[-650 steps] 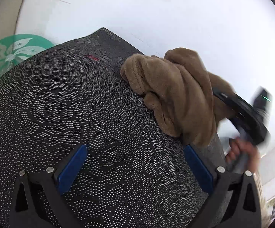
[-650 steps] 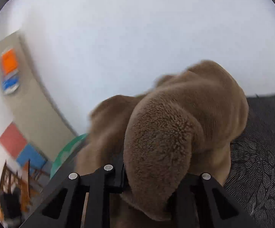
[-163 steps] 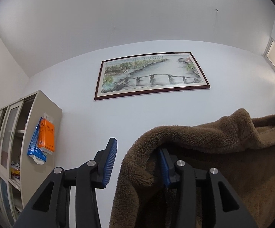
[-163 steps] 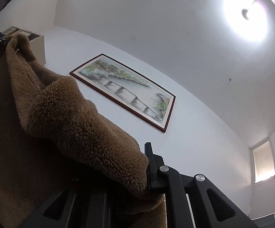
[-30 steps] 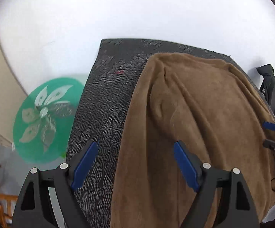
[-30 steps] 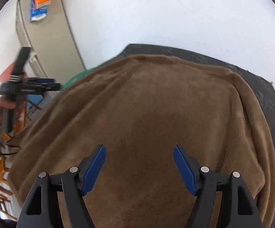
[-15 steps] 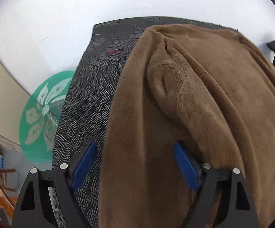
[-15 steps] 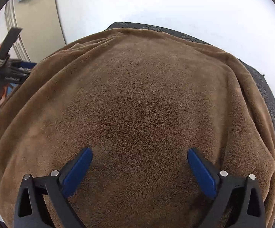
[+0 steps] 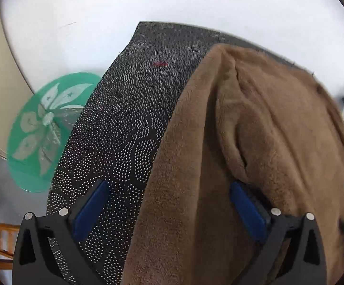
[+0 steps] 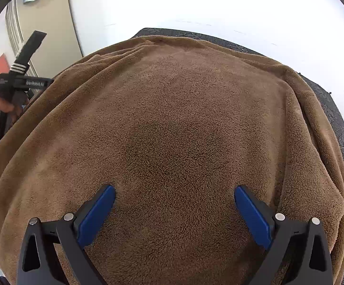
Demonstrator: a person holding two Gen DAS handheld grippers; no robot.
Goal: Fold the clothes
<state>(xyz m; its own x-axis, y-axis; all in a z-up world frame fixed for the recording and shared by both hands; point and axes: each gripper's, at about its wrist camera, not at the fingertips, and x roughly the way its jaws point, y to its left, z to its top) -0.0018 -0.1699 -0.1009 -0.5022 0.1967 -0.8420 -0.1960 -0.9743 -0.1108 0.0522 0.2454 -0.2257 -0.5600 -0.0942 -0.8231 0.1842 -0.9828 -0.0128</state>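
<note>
- The left gripper [image 9: 169, 201] is opening its jaws, straddling the garment's left edge without pinching it.
- The brown fleece garment [image 10: 183, 130] is lying spread over the dark patterned cloth [image 9: 124, 123].
- The right gripper [image 10: 174, 204] is hovering over the fleece, jaws wide apart, clamping nothing.

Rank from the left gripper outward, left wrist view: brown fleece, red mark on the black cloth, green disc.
1. Brown fleece: under the left gripper, right.
2. Green disc: left, off the cloth.
3. Red mark: far end of the black cloth.
</note>
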